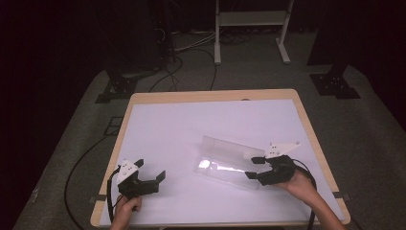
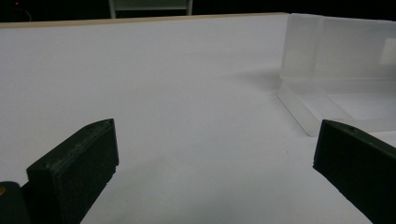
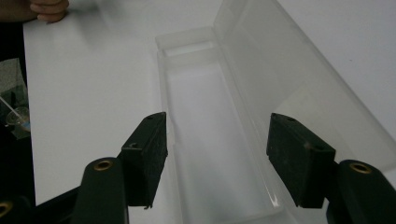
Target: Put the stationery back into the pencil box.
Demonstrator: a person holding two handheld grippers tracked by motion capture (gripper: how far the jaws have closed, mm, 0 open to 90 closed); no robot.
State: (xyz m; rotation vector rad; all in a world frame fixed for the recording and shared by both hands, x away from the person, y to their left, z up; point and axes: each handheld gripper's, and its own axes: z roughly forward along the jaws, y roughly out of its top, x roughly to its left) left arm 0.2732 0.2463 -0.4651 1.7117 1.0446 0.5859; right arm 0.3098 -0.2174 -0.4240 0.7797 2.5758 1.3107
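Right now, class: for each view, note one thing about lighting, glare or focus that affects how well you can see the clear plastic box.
High view: dark surroundings, brightly lit table, and a glare spot on the clear plastic box. Left gripper view: the near jaws look soft, the box pale and hazy against the white. Right gripper view: the box's translucent walls blend into the table, with a highlight along the near rim.

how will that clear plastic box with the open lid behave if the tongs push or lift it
The clear plastic box looks thin-walled and empty, so probably light and quick to slide on the smooth white table. Its lid stands open, so it may flap or tip the box backward. The glossy walls could slip from the right tongs.
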